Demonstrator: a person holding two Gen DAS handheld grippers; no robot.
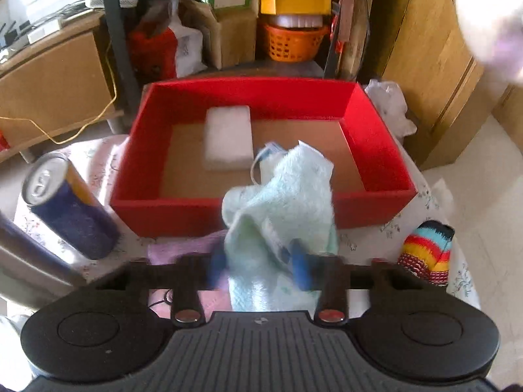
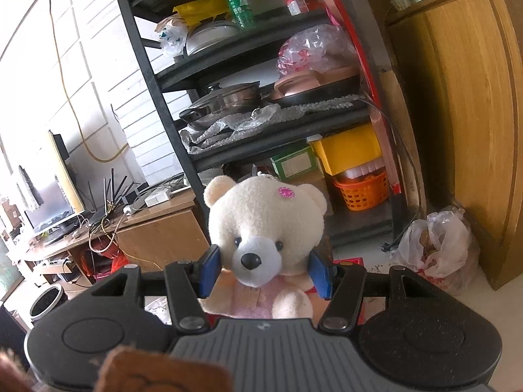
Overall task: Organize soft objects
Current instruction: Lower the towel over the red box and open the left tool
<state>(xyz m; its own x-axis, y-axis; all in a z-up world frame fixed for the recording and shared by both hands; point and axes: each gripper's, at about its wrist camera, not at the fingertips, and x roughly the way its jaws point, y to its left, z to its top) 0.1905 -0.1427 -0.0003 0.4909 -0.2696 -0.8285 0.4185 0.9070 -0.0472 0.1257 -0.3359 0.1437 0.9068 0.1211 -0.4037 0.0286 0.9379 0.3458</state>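
Red box sits mid-tabletop, white sponge inside. Right gripper squeezes the teddy bear by its cheeks, aloft. Left gripper pinches a mint towel over the box's near edge: light, floppy, best held bunched.

No legible text or labels anywhere.

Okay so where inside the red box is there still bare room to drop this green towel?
The red box has bare cardboard floor to the right of the white sponge, up to the right wall, and along the near wall. The back-left is taken by the sponge. The left gripper holds the green towel just short of the near wall. Outside, the can and striped sock crowd the table.
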